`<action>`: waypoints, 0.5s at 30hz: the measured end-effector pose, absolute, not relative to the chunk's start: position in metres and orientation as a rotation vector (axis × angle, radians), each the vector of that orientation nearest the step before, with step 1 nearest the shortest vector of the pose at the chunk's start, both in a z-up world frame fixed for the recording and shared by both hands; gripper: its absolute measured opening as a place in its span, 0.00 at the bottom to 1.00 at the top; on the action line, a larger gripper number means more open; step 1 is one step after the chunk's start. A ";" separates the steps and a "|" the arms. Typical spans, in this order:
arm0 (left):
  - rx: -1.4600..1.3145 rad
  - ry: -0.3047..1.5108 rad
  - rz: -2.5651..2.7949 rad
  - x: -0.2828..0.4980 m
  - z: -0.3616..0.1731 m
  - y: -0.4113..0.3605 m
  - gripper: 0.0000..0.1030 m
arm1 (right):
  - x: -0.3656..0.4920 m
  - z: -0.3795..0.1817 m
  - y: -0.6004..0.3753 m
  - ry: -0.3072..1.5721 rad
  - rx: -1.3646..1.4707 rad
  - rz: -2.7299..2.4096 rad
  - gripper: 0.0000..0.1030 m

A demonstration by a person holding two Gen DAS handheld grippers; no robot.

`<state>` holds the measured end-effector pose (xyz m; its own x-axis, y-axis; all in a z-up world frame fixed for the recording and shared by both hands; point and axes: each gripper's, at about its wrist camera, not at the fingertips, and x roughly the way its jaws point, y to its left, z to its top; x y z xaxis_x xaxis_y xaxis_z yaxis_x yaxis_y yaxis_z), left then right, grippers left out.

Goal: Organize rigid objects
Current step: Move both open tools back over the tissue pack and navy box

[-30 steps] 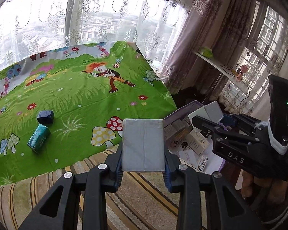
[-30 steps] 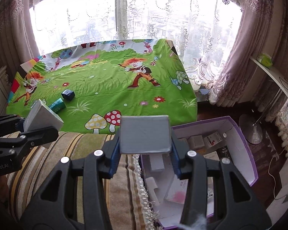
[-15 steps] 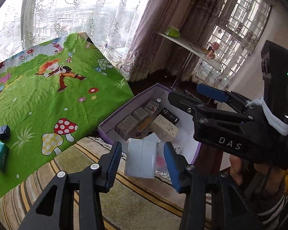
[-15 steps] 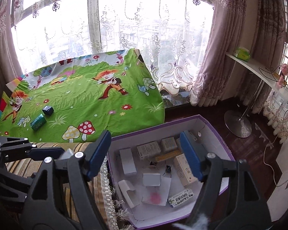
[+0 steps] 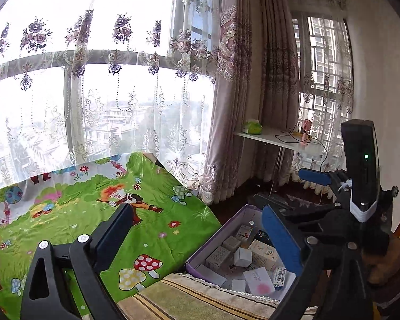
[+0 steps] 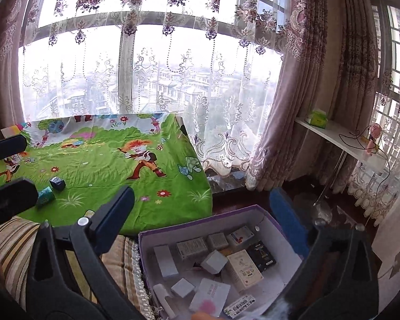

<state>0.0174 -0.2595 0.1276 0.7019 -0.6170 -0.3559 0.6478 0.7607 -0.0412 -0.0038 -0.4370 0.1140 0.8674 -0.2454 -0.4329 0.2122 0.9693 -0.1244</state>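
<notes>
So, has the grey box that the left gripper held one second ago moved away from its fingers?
Yes. The left gripper has just been opening and nothing is between its fingers; small grey boxes lie below in the purple-rimmed cardboard box, but which is that one, I cannot tell.

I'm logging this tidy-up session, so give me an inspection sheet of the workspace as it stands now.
Surface: green cartoon sheet spread on a raised surface; striped cloth in front of it.
Job's things: purple-rimmed box beside the sheet holds many small cartons, among them a black carton; a dark blue box and a teal box lie on the sheet.
Clutter: nothing seen.
Grippers: left gripper and right gripper have just been opening; both open, nothing between the jaws.
Cables: black cable trails off the white shelf.
Surroundings: lace curtains, windows, pink fan on the shelf.
</notes>
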 end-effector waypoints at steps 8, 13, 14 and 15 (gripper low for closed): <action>0.152 0.383 -0.576 0.054 0.135 -0.229 0.97 | 0.005 0.118 -0.415 0.445 -0.007 -0.062 0.99; 0.090 0.542 -0.391 0.112 0.112 -0.177 0.96 | 0.024 0.123 -0.387 0.451 -0.043 -0.004 0.99; 0.065 0.584 -0.371 0.124 0.103 -0.164 0.93 | 0.029 0.124 -0.382 0.448 -0.050 0.018 0.99; 0.040 0.626 -0.357 0.135 0.095 -0.152 0.91 | 0.033 0.124 -0.376 0.450 -0.054 0.042 0.99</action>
